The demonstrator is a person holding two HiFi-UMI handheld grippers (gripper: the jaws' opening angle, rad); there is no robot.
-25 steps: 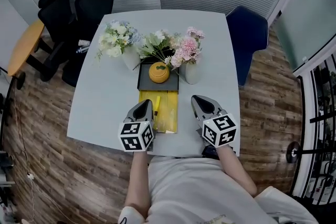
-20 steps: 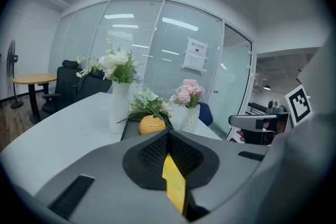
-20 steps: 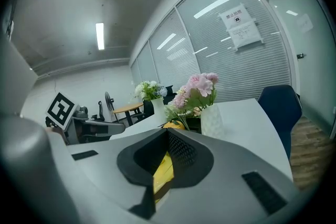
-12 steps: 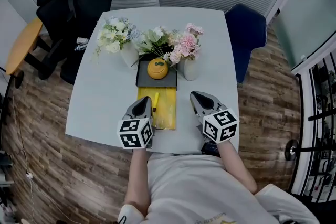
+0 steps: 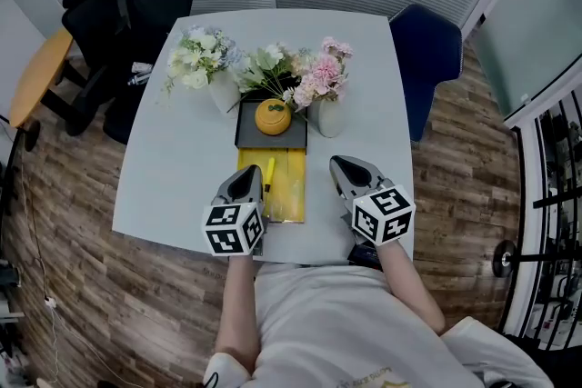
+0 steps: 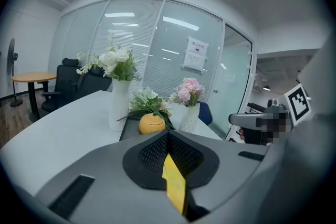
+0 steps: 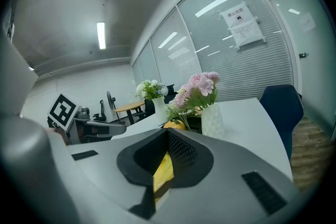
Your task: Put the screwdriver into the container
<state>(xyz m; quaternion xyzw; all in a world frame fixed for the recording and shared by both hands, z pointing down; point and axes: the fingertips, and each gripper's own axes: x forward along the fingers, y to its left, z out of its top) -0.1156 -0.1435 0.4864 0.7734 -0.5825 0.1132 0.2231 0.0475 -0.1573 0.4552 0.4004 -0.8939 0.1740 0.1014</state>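
Yellow-handled screwdriver (image 5: 270, 173) lying in flat yellow rectangular container (image 5: 289, 195) at the front of grey table (image 5: 173, 168), dark square tray (image 5: 247, 139) holding round orange pot (image 5: 273, 117) just behind, white flower vase (image 5: 225, 97) left of tray, second white vase (image 5: 330, 119) right

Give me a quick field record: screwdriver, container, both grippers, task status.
screwdriver: yellow, lies on the yellow mat, nothing gripping it
container: dark tray just beyond the mat, holds a round orange thing
left gripper: jaws together, empty, at the mat's left edge
right gripper: jaws together, empty, over the table right of the mat
task status: screwdriver not yet picked up
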